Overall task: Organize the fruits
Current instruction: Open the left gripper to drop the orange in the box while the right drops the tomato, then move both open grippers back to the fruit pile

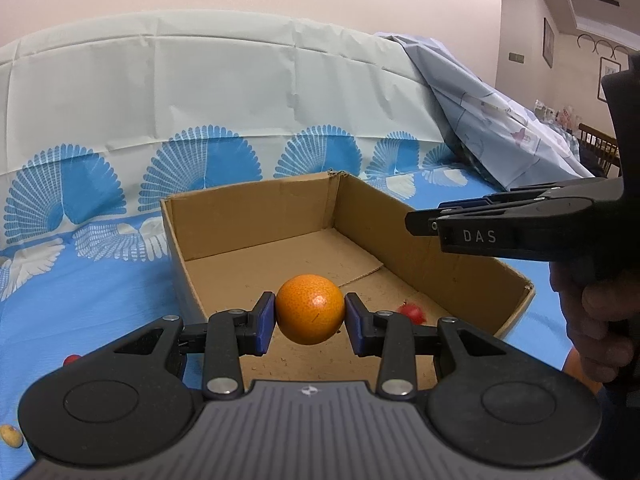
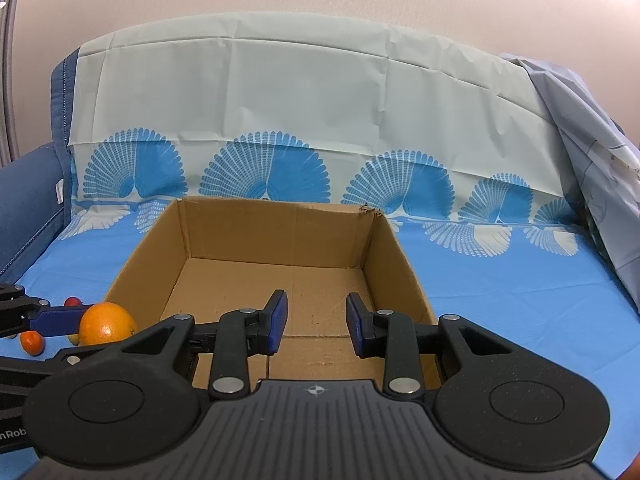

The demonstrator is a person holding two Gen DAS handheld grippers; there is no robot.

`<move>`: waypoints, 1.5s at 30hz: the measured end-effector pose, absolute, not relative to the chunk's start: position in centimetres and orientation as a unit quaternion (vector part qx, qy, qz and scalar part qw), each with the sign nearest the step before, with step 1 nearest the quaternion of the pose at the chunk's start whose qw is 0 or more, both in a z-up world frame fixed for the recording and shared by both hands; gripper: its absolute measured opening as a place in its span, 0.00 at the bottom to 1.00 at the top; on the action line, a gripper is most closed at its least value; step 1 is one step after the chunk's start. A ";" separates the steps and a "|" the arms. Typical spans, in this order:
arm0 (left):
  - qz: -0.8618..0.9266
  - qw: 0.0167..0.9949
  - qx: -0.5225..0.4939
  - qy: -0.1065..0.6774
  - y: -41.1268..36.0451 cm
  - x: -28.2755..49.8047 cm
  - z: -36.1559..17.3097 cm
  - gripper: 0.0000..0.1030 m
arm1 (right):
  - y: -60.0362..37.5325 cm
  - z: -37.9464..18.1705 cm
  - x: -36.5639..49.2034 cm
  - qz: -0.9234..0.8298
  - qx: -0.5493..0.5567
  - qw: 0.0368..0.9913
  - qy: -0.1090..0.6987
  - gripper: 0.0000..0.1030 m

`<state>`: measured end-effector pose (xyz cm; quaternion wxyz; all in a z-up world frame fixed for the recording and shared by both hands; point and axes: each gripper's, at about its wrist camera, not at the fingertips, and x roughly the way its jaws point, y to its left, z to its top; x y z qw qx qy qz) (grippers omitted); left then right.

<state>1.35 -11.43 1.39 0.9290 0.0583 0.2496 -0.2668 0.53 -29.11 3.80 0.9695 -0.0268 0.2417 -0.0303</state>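
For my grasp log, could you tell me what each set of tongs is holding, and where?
The left tongs pinch the orange across its middle, blue pads on opposite sides. The right tongs are open, holding nothing.

Blue patterned sheet (image 2: 500, 292), cardboard box (image 2: 384, 248) on it, small red fruit (image 1: 73, 359), perhaps a yellowish one (image 1: 11, 436).
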 end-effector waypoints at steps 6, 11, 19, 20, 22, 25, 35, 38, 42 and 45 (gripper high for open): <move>-0.258 0.933 0.055 0.244 -11.4 1.4 1.6 0.55 | -28.8 3.9 0.5 -0.045 -0.036 0.969 0.239 0.60; -0.258 0.933 0.056 0.243 -11.3 1.4 1.6 0.55 | -28.6 3.7 0.4 -0.045 -0.046 0.969 0.239 0.60; -0.257 0.937 0.053 0.233 -10.7 1.1 1.9 0.55 | -28.4 3.7 0.5 -0.057 -0.037 0.970 0.232 0.59; -0.254 0.939 0.052 0.228 -10.5 1.0 2.0 0.53 | -28.3 3.7 0.5 -0.060 -0.035 0.971 0.231 0.58; -0.243 0.945 0.053 0.212 -9.9 0.7 2.2 0.44 | -28.1 3.9 0.4 -0.061 -0.028 0.972 0.224 0.55; -0.233 0.950 0.040 0.203 -8.2 0.7 2.8 0.25 | -27.5 4.2 0.2 -0.059 -0.017 0.975 0.211 0.48; -0.203 0.949 0.077 0.230 0.8 3.2 5.9 0.10 | -22.4 5.2 -0.3 -0.001 -0.010 0.985 0.170 0.39; -0.144 0.958 0.025 0.245 5.4 4.1 4.6 0.10 | -20.8 5.3 -0.1 0.017 -0.009 0.986 0.166 0.39; -0.041 0.936 -0.052 0.344 9.9 6.3 2.9 0.10 | -18.4 5.0 0.4 0.054 -0.007 0.983 0.173 0.39; -0.033 0.919 -0.116 0.376 12.0 7.3 2.0 0.10 | -15.9 4.5 0.6 0.093 -0.023 0.980 0.174 0.39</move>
